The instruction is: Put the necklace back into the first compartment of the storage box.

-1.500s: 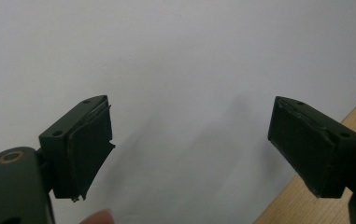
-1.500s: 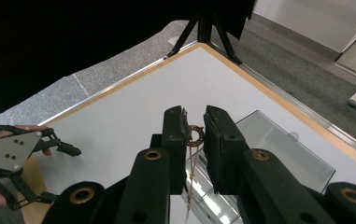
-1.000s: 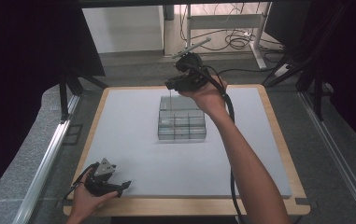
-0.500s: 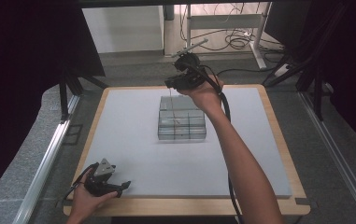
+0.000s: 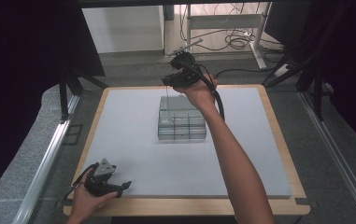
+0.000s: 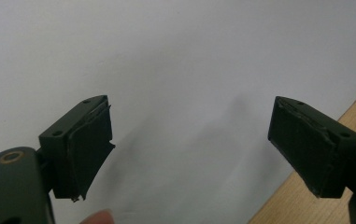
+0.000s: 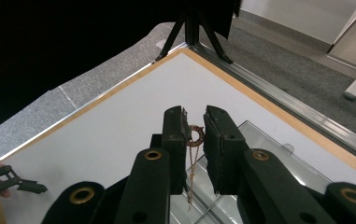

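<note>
My right gripper (image 5: pixel 167 84) hovers over the far side of a clear plastic compartment box (image 5: pixel 181 122) near the middle of the white table mat. It is shut on a thin chain (image 5: pixel 171 109) that dangles down over the box. In the right gripper view the right gripper (image 7: pixel 195 127) pinches a small coppery ring (image 7: pixel 195 136), and the chain (image 7: pixel 191 175) hangs from it above the box (image 7: pixel 278 163). My left gripper (image 5: pixel 119 186) rests at the mat's near left corner. Its jaws stand wide apart, with nothing between them, in the left gripper view (image 6: pixel 189 149).
The white mat (image 5: pixel 119 130) lies on a wood-rimmed board (image 5: pixel 278 135). Black curtains and metal frame posts (image 5: pixel 63 98) stand at the left and right. Cables lie on the floor beyond the far edge. The left gripper (image 7: pixel 24 185) shows small at the lower left of the right gripper view.
My right gripper has shifted a little to the left and down with the chain, staying over the box's far side. The left gripper has kept still.
</note>
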`<control>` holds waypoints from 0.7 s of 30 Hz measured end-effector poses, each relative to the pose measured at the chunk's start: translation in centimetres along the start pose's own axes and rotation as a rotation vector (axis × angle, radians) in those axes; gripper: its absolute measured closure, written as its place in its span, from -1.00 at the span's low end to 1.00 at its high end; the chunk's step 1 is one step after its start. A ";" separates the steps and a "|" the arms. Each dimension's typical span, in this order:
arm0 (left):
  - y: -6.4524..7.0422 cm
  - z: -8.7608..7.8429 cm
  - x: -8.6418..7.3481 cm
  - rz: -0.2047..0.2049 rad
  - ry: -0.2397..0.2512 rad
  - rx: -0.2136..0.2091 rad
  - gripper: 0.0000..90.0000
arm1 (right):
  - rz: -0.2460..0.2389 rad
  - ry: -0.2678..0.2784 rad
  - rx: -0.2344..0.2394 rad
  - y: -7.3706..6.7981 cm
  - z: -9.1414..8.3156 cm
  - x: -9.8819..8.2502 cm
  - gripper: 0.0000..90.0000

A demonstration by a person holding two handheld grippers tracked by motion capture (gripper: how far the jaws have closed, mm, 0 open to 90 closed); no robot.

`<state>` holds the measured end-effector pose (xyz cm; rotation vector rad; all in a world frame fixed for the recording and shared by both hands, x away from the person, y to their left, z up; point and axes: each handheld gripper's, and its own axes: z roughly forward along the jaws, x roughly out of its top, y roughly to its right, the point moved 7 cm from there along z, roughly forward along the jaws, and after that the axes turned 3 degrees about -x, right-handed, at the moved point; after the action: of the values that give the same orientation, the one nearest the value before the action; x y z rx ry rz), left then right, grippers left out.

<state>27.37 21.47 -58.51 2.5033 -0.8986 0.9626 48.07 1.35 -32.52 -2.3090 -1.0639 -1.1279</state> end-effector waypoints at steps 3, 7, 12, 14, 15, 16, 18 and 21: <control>0.0 0.1 0.0 -0.001 -0.002 -0.001 -0.68 | 0.010 0.004 -0.003 0.1 0.6 -0.1 0.72; 0.0 0.1 0.0 -0.004 0.000 0.000 -0.68 | 0.016 0.009 -0.010 0.7 1.1 -0.3 0.71; 0.0 0.1 0.0 -0.002 -0.002 0.000 -0.68 | 0.041 0.015 -0.031 1.4 1.6 -0.3 0.72; 0.0 0.1 0.0 -0.002 -0.002 -0.001 -0.68 | 0.048 0.022 -0.034 1.6 1.8 -0.2 0.72; 0.0 0.1 0.0 -0.001 -0.003 -0.001 -0.68 | 0.050 0.025 -0.038 1.7 1.9 -0.2 0.71; 0.0 0.1 0.0 -0.001 -0.003 -0.001 -0.68 | 0.052 0.028 -0.040 1.8 2.0 -0.2 0.71; 0.0 0.1 0.0 0.002 -0.002 0.000 -0.68 | 0.056 0.031 -0.048 2.0 2.1 -0.2 0.72; -0.1 0.0 0.0 0.001 0.000 0.001 -0.68 | 0.060 0.050 -0.052 2.2 2.1 0.1 0.71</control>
<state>27.44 21.51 -58.55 2.5041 -0.8999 0.9637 50.85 1.24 -33.67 -2.3235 -0.9520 -1.1974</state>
